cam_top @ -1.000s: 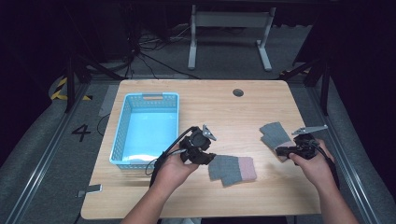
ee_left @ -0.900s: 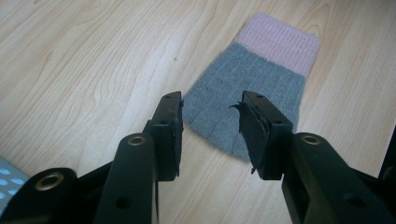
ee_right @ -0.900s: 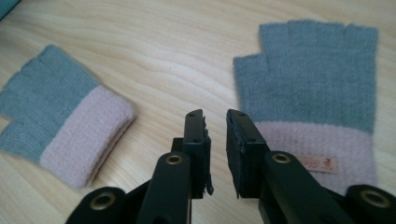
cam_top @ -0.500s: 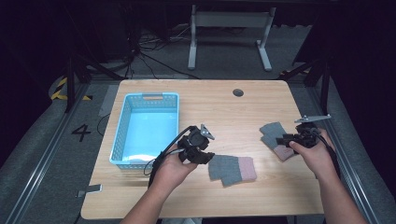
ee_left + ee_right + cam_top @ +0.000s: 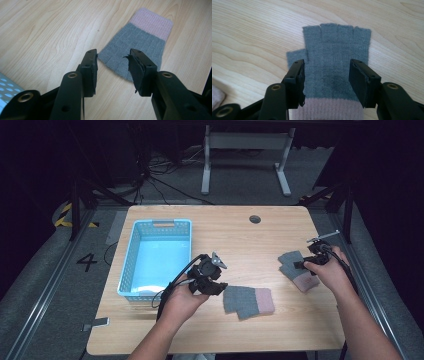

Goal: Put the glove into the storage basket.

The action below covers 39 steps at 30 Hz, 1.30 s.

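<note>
- Right gripper [image 5: 326, 82]: jaws have just been opening, now spread above the grey-and-pink knitted fingerless glove [image 5: 335, 67], released flat.
- Left gripper [image 5: 112, 72]: jaws spread, second matching glove [image 5: 140, 45] at 12 o'clock.
- Blue plastic basket [image 5: 131, 265]: no glove inside; gathering likely remains.

High view: table [image 5: 235, 235] evenly lit from above, surroundings falling to near black; image soft and low in detail, hands and grippers slightly smeared. Both gripper views bright and diffuse, wood grain and knit of the glove [image 5: 335, 62] sharp, with only faint soft shadows under the cloth edges. Near jaw bases slightly out of focus; no glare spots.
</note>
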### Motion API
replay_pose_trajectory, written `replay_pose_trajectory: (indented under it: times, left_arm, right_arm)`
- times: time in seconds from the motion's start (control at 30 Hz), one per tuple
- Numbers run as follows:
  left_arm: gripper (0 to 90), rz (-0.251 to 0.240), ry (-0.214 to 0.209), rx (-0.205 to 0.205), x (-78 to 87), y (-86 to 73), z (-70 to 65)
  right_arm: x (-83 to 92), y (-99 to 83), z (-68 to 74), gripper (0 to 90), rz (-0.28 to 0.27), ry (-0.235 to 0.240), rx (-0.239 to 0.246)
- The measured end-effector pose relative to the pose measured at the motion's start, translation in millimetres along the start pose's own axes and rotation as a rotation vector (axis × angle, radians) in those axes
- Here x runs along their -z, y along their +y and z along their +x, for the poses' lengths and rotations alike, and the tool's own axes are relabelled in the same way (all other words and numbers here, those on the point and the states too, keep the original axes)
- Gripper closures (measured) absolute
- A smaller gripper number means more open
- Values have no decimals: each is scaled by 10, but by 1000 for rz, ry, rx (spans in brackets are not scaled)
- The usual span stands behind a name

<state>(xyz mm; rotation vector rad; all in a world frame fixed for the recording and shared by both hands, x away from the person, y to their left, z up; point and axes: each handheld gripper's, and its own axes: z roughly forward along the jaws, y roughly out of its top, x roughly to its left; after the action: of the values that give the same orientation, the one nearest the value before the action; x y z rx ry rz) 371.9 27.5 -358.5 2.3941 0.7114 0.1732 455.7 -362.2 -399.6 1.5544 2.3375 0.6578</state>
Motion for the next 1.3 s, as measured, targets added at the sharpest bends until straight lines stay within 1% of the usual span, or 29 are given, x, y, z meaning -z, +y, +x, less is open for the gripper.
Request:
replay_pose_trajectory:
  times: [0.1, 0.17, 0.27, 0.37, 0.53, 0.63, 0.77, 0.93, 1.1, 1.3]
  left_arm:
    - [591, -1, 2, 6, 7, -4, 3]
    - [592, -3, 4, 6, 13, -8, 7]
    - [591, -3, 7, 8, 8, -11, 6]
    - [591, 5, 2, 6, 3, -9, 2]
    - [590, 3, 4, 5, -1, -13, -5]
    - [590, 3, 5, 6, -1, -15, -8]
    - [590, 2, 4, 5, 5, -18, -12]
    - [590, 2, 2, 4, 12, -23, 2]
    - [591, -3, 4, 8, 20, -26, 1]
    - [590, -3, 4, 11, 16, -26, 3]
  right_arm:
    - [-75, -2, -38, 471, 35, -10, -8]
    - [-113, -13, -56, 467, 51, -12, -4]
    - [-162, -36, -58, 469, 78, -7, -6]
    - [-213, -55, -59, 482, 103, -7, 4]
    - [-260, -60, -53, 488, 122, -17, 7]
    - [-266, -48, -39, 530, 133, -32, 14]
    - [-266, -23, -35, 662, 150, -37, 19]
    - [-268, 5, -19, 759, 170, -41, 24]
    - [-262, 11, -29, 812, 170, -38, 10]
    - [-239, -4, -52, 850, 146, -25, -5]
